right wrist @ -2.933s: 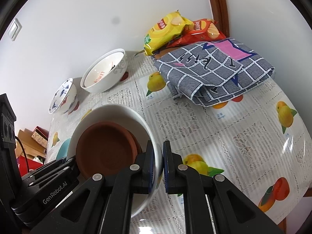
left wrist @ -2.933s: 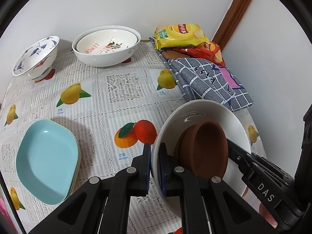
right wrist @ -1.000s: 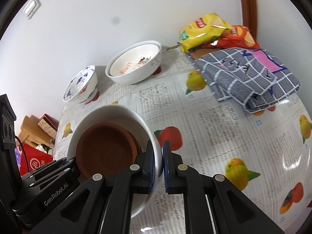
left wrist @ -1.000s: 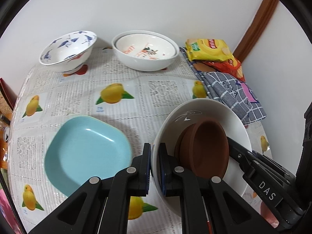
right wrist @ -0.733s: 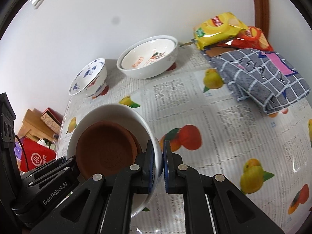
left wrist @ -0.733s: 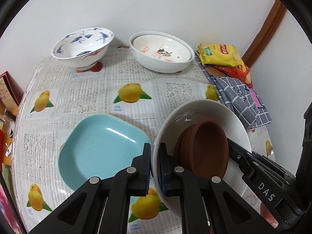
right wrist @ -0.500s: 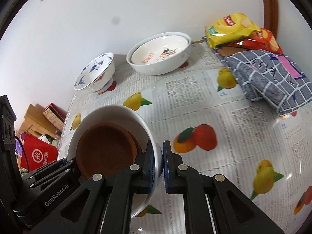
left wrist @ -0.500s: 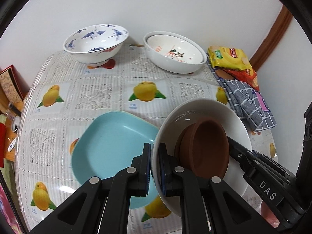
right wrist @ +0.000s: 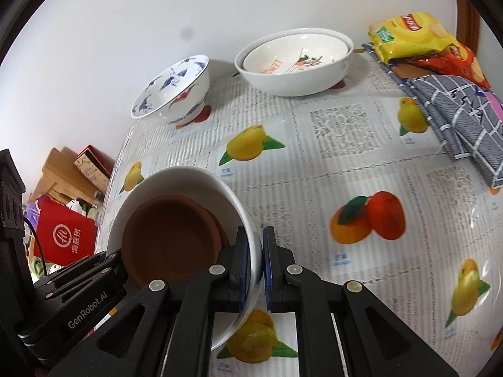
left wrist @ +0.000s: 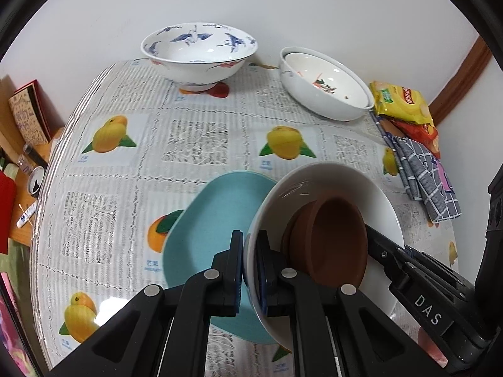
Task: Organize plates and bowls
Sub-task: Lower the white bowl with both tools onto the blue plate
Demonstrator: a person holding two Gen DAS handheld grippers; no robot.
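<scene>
I have the white bowl point(left wrist: 333, 185) pinched from both sides: my left tool point(left wrist: 250, 270) is clamped on its rim at the lower centre of the left wrist frame, and my right tool point(right wrist: 257, 267) is clamped on the opposite rim at the lower centre of the right wrist frame. A brown dish point(left wrist: 333, 242) sits inside the bowl, tilted with it. In the left view the bowl hangs over the right part of the light blue plate point(left wrist: 213, 220), which lies on the counter point(left wrist: 195, 144) at frame centre.

The plate's right side is hidden behind the bowl and my tool, and I cannot tell whether the bowl touches it. From the right wrist the plate is not visible.

The blue-patterned bowl point(left wrist: 198, 53) and the nested white bowls point(left wrist: 323, 84) stand along the wall at the top of the frame, with snack bags point(left wrist: 402, 106) and a checked cloth point(left wrist: 427, 182) at the right edge.

Compared with half a second ago, the plate has slid further under the bowl in my left view and the far bowls have drifted right.
</scene>
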